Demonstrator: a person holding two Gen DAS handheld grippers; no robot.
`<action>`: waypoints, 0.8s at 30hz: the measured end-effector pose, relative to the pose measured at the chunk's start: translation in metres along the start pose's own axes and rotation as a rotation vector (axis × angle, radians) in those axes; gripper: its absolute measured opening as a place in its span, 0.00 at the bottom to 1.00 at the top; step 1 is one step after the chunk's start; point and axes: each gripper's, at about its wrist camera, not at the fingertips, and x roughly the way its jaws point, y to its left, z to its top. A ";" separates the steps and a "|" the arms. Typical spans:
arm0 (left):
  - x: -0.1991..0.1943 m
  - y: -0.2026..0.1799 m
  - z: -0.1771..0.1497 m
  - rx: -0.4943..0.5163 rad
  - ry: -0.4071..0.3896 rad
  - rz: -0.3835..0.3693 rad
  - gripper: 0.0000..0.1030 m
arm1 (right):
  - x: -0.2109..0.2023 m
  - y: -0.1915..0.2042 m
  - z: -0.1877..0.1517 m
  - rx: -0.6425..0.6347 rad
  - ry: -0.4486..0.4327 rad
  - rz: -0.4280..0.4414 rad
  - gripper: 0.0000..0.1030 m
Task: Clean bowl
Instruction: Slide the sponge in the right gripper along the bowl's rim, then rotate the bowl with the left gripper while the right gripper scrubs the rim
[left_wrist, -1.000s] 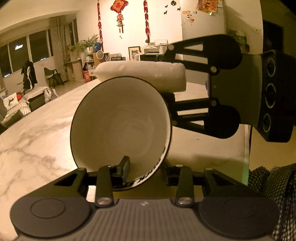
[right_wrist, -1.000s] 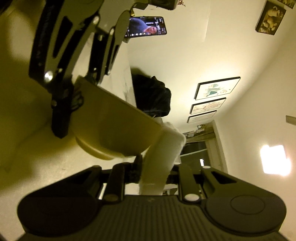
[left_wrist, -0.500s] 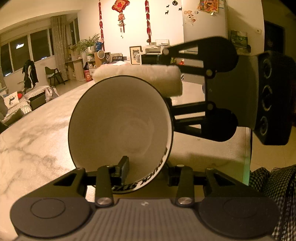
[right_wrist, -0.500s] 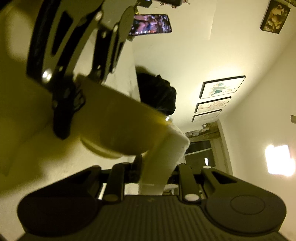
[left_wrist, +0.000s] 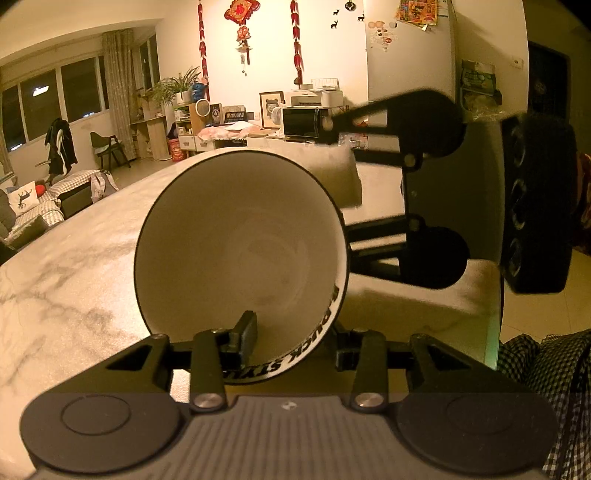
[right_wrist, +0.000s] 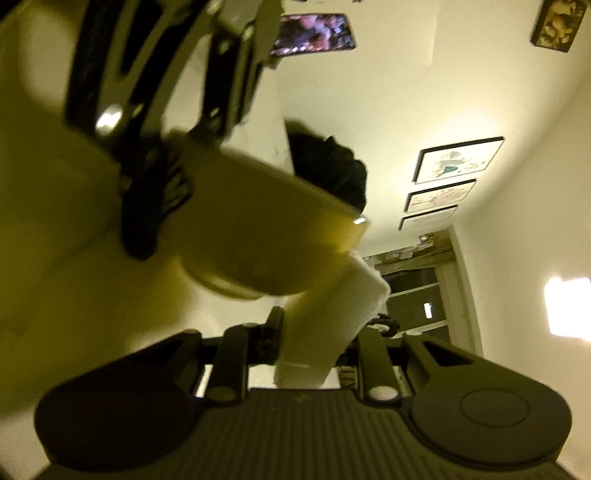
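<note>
The left gripper (left_wrist: 291, 343) has its jaws closed on the lower rim of one bowl (left_wrist: 240, 254), one finger (left_wrist: 245, 334) inside and the other outside, holding it on edge above the marble surface (left_wrist: 62, 277) with the opening facing the camera. The bowl is white inside with a thin black rim. Black lettering runs along its outer wall near the grip; only part shows, reading roughly "DUCK STYL", the rest cut off by the rim and the gripper.

Just behind the bowl's upper right edge lies one white sponge (left_wrist: 332, 173), blurred, most of it hidden by the bowl, so whether it touches cannot be told here. The right gripper (left_wrist: 413, 199) reaches in from the right, its fingertips hidden behind the bowl. A checked sleeve (left_wrist: 535, 369) is cut off at the lower right corner.

From the right wrist view, the right gripper (right_wrist: 314, 332) has its jaws clamped on the sponge (right_wrist: 328, 317), which stands up between them and presses against the outside of the bowl (right_wrist: 258, 236) near its foot. This view is motion-blurred and yellow-cast.

Far back stand a microwave (left_wrist: 301, 122), a printer (left_wrist: 317, 98) above it, a potted plant (left_wrist: 177, 88), and red hanging ornaments (left_wrist: 242, 22) on the wall. Three framed pictures (right_wrist: 454, 162) hang stacked on another wall; their content is unreadable.
</note>
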 end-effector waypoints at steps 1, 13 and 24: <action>0.000 0.000 0.000 0.000 0.000 0.002 0.39 | -0.001 -0.001 0.001 0.000 -0.006 -0.007 0.22; -0.006 -0.005 0.006 -0.004 0.004 0.005 0.39 | 0.003 0.010 -0.008 0.013 0.027 0.038 0.22; -0.007 -0.002 0.005 -0.007 0.004 0.006 0.40 | 0.009 -0.008 0.003 0.011 -0.004 -0.004 0.22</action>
